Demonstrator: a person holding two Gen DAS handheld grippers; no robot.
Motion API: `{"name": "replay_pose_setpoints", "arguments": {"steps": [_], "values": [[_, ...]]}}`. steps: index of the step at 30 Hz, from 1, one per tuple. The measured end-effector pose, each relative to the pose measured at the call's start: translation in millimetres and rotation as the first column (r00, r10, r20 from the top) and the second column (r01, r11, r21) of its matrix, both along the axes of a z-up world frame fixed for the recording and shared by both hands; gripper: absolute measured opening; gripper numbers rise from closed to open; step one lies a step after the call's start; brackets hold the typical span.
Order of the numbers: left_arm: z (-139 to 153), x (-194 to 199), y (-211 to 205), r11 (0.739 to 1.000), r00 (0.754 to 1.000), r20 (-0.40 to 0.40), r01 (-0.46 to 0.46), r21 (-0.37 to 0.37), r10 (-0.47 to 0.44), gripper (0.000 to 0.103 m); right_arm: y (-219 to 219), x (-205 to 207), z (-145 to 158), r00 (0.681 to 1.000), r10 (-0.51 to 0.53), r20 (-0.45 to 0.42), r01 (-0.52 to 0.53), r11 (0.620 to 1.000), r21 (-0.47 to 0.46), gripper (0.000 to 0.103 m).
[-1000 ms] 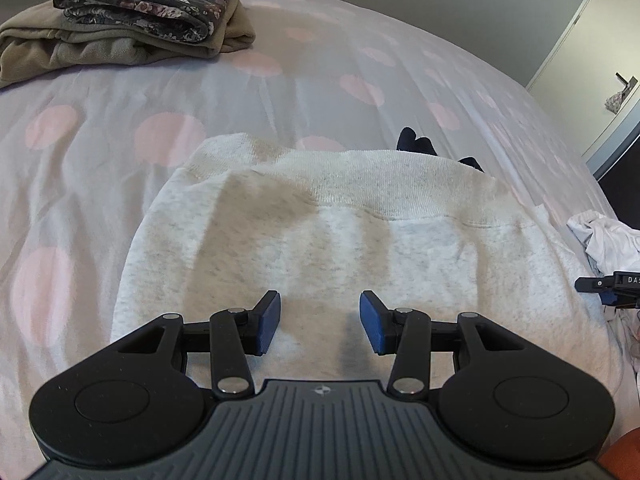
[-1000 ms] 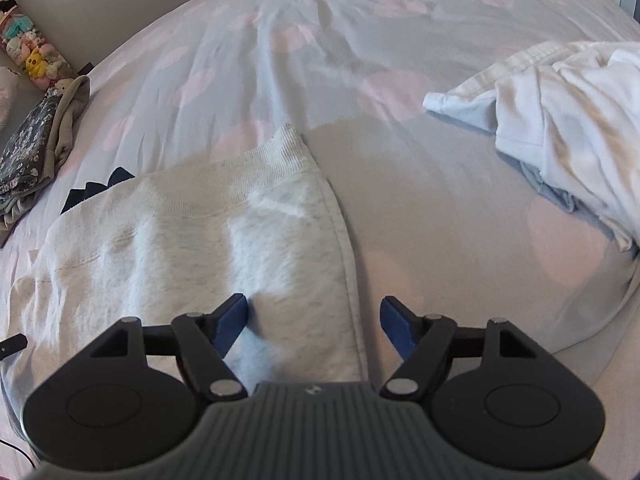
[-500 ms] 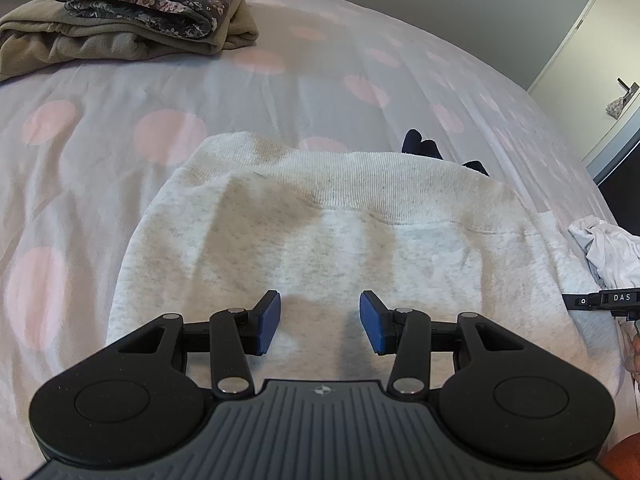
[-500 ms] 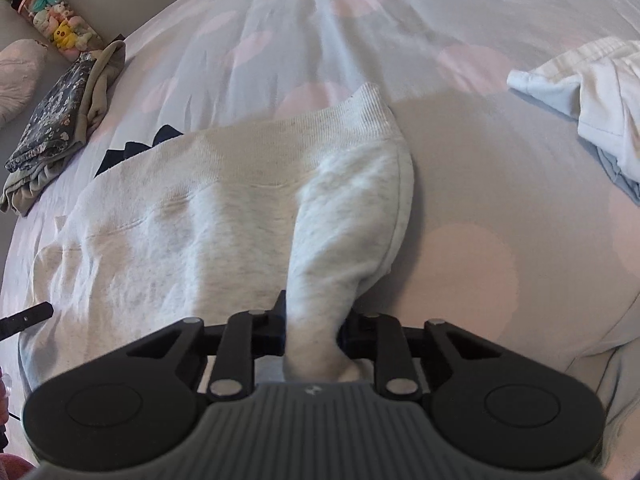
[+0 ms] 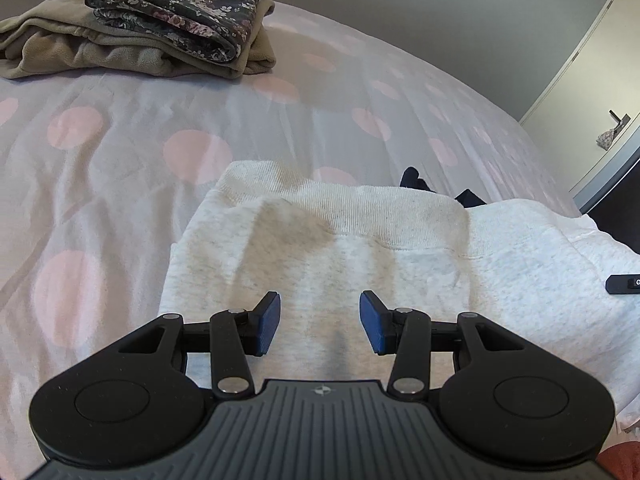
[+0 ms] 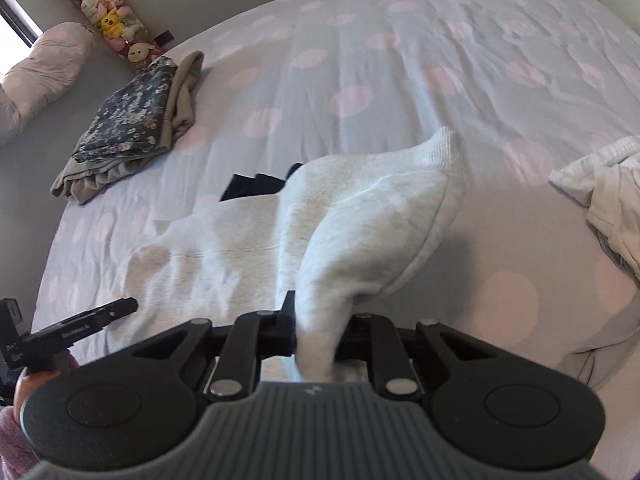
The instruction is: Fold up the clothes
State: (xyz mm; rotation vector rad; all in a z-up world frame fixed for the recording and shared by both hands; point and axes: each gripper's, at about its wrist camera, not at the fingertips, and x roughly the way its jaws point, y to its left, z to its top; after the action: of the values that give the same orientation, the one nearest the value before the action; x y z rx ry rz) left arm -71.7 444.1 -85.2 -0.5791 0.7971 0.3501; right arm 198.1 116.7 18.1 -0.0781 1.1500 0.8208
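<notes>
A light grey sweatshirt (image 5: 360, 248) lies spread on the dotted bed sheet (image 5: 120, 140). My left gripper (image 5: 320, 322) hovers over its near part, open, with nothing between the blue pads (image 5: 268, 322). In the right wrist view my right gripper (image 6: 318, 336) has its jaws closing on a bunched fold of the sweatshirt (image 6: 224, 248). That side (image 6: 380, 216) is lifted off the bed, its ribbed hem (image 6: 440, 148) raised. The right gripper's pads are hidden by the cloth.
A folded floral garment on a beige one (image 5: 172, 12) sits at the far left. A dark garment (image 6: 256, 184) peeks from under the sweatshirt. A white clothing pile (image 6: 612, 184) lies at the right. A pillow (image 6: 44, 64) and plush toys (image 6: 108, 20) line the wall.
The right gripper closed on the sweatshirt's right edge and lifted it up and toward the left. The left gripper stayed open and shifted slightly over the garment.
</notes>
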Motion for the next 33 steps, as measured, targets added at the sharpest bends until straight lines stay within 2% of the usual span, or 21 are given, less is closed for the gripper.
{"name": "replay_pose_setpoints", "arguments": {"steps": [6, 9, 15, 19, 30, 33], "values": [[10, -14, 6, 1.000, 0.999, 0.031, -0.007, 0.012, 0.006, 0.042, 62, -39, 40, 0.998, 0.055, 0.035, -0.055, 0.998, -0.021, 0.017], [14, -20, 8, 1.000, 1.000, 0.031, -0.001, 0.028, 0.001, 0.042, 100, -60, 45, 0.994, 0.099, 0.050, -0.097, 0.994, -0.047, 0.017], [14, -29, 18, 0.999, 1.000, 0.010, -0.018, 0.034, 0.017, 0.042, 170, -96, 24, 0.983, 0.177, 0.053, -0.171, 0.981, -0.094, 0.017], [16, -35, 26, 0.999, 0.999, 0.021, -0.045, 0.027, 0.045, 0.042, 201, -106, 1, 0.984, 0.176, 0.034, -0.172, 0.979, -0.108, 0.017], [10, -42, 43, 0.996, 0.996, 0.008, -0.090, 0.012, 0.090, 0.042, 268, -135, -62, 0.978, 0.206, -0.022, -0.206, 0.958, -0.197, 0.018], [7, -43, 45, 0.996, 0.996, 0.001, -0.091, 0.003, 0.091, 0.041, 275, -136, -70, 0.978, 0.203, -0.041, -0.207, 0.954, -0.219, 0.024]]}}
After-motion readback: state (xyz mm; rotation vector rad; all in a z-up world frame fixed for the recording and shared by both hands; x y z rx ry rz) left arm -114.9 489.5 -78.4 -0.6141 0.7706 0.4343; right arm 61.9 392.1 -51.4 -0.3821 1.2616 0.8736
